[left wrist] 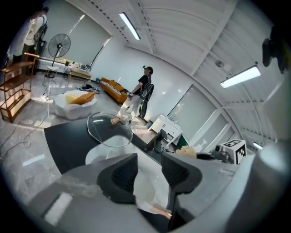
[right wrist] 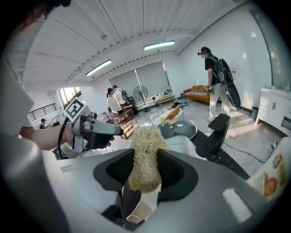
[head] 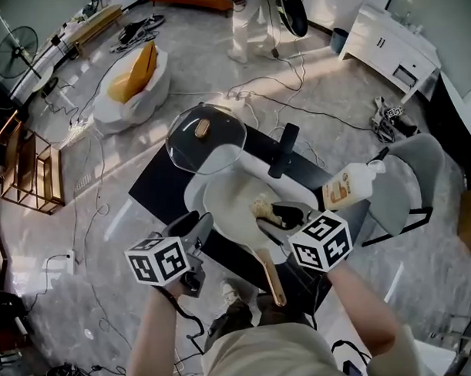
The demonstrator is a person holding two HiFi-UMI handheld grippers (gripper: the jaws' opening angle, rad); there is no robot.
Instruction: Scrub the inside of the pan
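Grey marbled floor [head: 105, 196] strewn with cables runs all round a dark table [head: 154, 190], with a standing fan [head: 16, 51] off in one corner and a person [head: 249, 25] standing at the far side of the room. Set into the table is a white sink [head: 193, 194], and the pale pan [head: 228, 199] lies in it, its wooden handle [head: 271, 276] pointing back toward the person who holds the grippers. A glass lid [head: 207, 138] leans at the sink's far rim, the black faucet [head: 284, 149] stands just to the right, and a soap bottle [head: 351, 185] lies on the table further right. The right gripper [right wrist: 145, 170] has its jaws clenched on a straw-coloured fibrous scrubber [right wrist: 145, 150], which sits low over the right part of the pan's inside; from here I can't say whether it presses on the metal. The left gripper [left wrist: 149, 170] hangs by the pan's near-left rim, jaws apart with nothing between them.
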